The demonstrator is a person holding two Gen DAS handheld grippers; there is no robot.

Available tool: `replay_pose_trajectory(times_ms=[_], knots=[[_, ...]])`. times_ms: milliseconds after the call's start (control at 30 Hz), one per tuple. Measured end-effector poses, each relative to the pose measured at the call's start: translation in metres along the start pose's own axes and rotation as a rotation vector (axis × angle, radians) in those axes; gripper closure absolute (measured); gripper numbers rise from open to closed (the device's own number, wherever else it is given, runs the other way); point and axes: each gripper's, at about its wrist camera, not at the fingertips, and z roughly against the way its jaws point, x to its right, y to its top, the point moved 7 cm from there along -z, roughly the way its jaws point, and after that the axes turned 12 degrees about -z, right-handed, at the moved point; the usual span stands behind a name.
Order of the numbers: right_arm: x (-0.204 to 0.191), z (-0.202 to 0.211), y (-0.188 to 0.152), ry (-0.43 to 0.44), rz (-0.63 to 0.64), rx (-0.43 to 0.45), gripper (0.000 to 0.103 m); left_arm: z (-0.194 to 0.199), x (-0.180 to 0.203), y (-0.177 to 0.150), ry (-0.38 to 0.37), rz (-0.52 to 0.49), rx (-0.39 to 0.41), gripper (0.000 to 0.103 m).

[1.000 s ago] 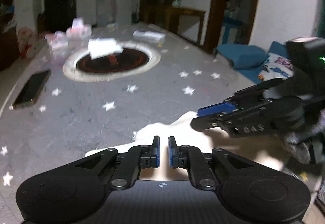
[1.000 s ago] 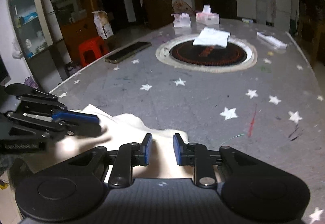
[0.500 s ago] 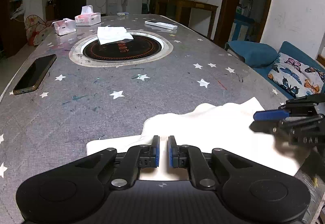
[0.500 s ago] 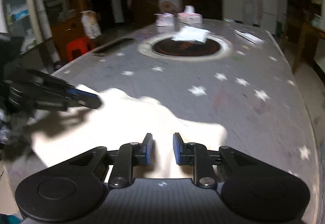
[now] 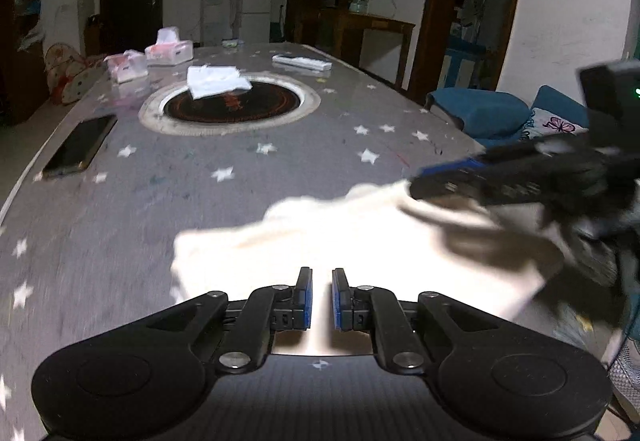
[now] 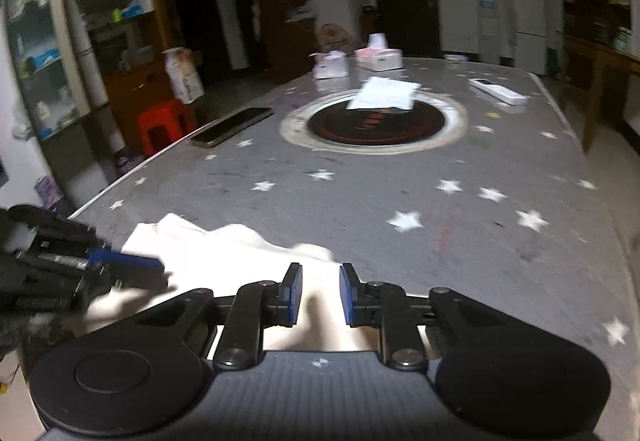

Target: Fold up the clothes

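Grey star-patterned table [image 5: 120,209] lies bare between the white cloth [image 5: 340,241] and the round burner [image 5: 236,109]. Obstacles: phone [image 5: 80,147] near left edge; remote [image 6: 498,91] and tissue boxes [image 6: 378,57] farther back.

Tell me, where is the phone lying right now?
The phone lies flat near the table's left edge in the left wrist view, left of the round black hotplate and well beyond the white garment.

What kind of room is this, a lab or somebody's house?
Most likely a home's living or dining room: a big star-patterned table with tissue boxes and a phone, a fridge by the far wall, and a sofa with cushions.
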Motion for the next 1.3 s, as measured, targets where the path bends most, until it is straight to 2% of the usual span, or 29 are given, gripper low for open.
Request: replay_pose_trajectory(times_ms=[100,233,367,567,667,800,967,1167,1300], knots=[[-0.002,-0.022,-0.001,-0.007,0.003,-0.048,0.084,0.007,-0.008,-0.011,0.019,0.038,-0.001,0.092],[-0.002,-0.027,-0.001,-0.015,0.011,-0.051,0.086,0.016,-0.019,-0.019,0.036,0.084,0.009,0.092],[-0.010,0.001,-0.003,0.002,0.038,-0.026,0.085,0.029,-0.018,-0.020,0.039,0.086,0.034,0.091],[-0.022,0.056,-0.041,0.025,0.090,-0.023,0.085,0.038,-0.001,-0.028,0.032,0.023,0.043,0.091],[-0.020,0.070,-0.062,0.011,0.092,-0.026,0.085,0.034,-0.002,-0.036,0.033,0.035,0.022,0.091],[-0.013,0.075,-0.079,0.010,0.033,-0.030,0.084,0.033,-0.004,-0.036,0.041,0.026,0.016,0.091],[-0.007,0.087,-0.065,0.008,-0.001,0.030,0.084,0.035,-0.003,-0.035,0.055,0.005,0.011,0.091],[0.014,0.073,-0.072,-0.017,-0.048,-0.007,0.084,0.035,-0.003,-0.036,0.063,-0.005,0.005,0.091],[0.011,0.080,-0.062,-0.010,-0.042,-0.004,0.084,0.037,-0.004,-0.032,0.069,-0.017,0.001,0.091]])
